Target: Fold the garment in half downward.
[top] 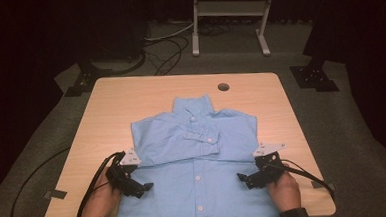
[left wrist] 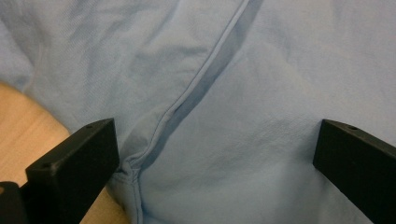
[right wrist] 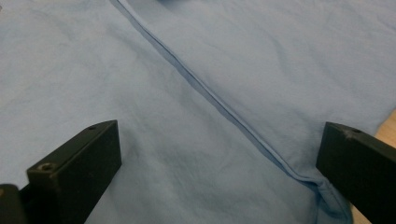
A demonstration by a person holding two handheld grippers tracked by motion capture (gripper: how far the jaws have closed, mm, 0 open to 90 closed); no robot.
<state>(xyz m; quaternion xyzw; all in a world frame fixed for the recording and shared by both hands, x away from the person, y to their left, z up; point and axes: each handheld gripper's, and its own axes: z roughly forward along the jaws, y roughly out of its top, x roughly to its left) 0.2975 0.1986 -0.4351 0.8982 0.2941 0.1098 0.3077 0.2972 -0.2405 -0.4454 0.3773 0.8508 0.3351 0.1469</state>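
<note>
left gripper (top: 144, 187) and right gripper (top: 242, 178): jaws wide apart, holding nothing, poised over the side edges of the blue shirt (top: 197, 138). shirt lies flat on the table (top: 130, 99), sleeves already folded across the chest. judged roughly midway; lower-half fold remains.

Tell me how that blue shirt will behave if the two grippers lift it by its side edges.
The blue shirt is thin, creased cloth, so it will likely sag between the left gripper and right gripper. The sleeves folded across its chest will probably slip loose. It looks light and unlikely to break.
</note>
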